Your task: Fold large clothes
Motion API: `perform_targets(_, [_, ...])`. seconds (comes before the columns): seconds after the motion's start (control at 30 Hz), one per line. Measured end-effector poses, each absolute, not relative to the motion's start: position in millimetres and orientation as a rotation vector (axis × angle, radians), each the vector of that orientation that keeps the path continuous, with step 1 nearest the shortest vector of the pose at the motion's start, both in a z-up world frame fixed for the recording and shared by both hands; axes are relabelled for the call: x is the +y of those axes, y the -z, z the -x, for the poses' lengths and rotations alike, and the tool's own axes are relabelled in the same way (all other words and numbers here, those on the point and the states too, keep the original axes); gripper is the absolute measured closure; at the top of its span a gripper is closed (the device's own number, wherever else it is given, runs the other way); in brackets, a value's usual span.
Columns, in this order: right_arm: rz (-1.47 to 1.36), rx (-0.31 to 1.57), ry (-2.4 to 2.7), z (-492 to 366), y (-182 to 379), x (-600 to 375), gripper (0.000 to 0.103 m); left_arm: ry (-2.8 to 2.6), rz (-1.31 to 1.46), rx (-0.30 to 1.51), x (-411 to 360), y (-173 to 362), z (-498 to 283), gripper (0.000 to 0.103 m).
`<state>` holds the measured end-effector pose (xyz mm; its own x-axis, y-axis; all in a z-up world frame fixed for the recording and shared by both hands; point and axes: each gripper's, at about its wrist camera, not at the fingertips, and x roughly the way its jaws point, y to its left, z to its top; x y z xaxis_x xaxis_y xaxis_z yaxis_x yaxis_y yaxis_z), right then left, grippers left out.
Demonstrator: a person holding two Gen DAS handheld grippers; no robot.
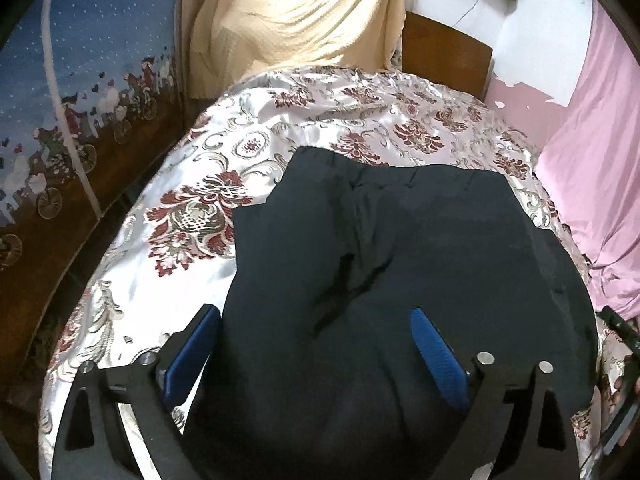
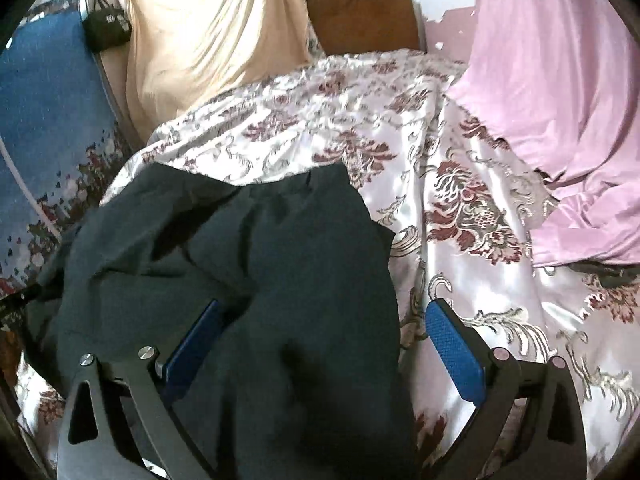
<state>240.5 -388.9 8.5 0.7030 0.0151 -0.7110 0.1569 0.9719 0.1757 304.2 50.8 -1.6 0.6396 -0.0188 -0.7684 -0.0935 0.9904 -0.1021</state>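
A dark navy garment [image 1: 400, 248] lies folded on the floral satin bedspread [image 1: 192, 216], its waistband end farthest from me. My left gripper [image 1: 316, 316] stands open above the garment's near left part, blue pads wide apart, nothing pinched. In the right wrist view the same garment [image 2: 240, 248] fills the lower left. My right gripper [image 2: 324, 312] is open over the garment's right edge, one pad over the cloth, the other over the bedspread [image 2: 480, 280]. Neither pair of pads presses on the fabric.
A beige cloth [image 1: 296, 20] drapes over the brown headboard [image 1: 444, 56] at the far end. A pink sheet [image 1: 588, 184] hangs along the right side. A blue patterned panel [image 1: 80, 64] stands on the left. A small dark bag [image 2: 106, 28] sits beside the beige cloth.
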Motion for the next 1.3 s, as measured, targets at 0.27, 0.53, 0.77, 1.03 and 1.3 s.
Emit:
perform_targets(0.27, [-0.238, 0.694, 0.115, -203.5, -28.6, -377.6, 0.003, -0.017, -0.016, 0.743, 24.1, -29.3, -268.7, 0.001])
perform_targets(0.53, [-0.233, 0.611, 0.108, -165.6, -47.4, -355.6, 0.003, -0.005, -0.042, 0.663, 4.5, -51.5, -232.8, 0.001])
perform_targets(0.77, [-0.202, 0.539, 0.092, -137.6, -62.2, -335.8, 0.003, -0.017, -0.004, 0.612, 3.9, -62.5, -204.8, 0.001])
perform_targets(1.03, [-0.194, 0.478, 0.071, -109.8, -75.3, -307.3, 0.003, -0.056, -0.007, 0.546, 1.0, -70.6, -177.1, 0.001])
perform_targets(1.3, [-0.157, 0.417, 0.030, -79.4, -84.9, -276.1, 0.003, -0.065, 0.009, 0.518, 1.2, -70.9, -155.8, 0.001])
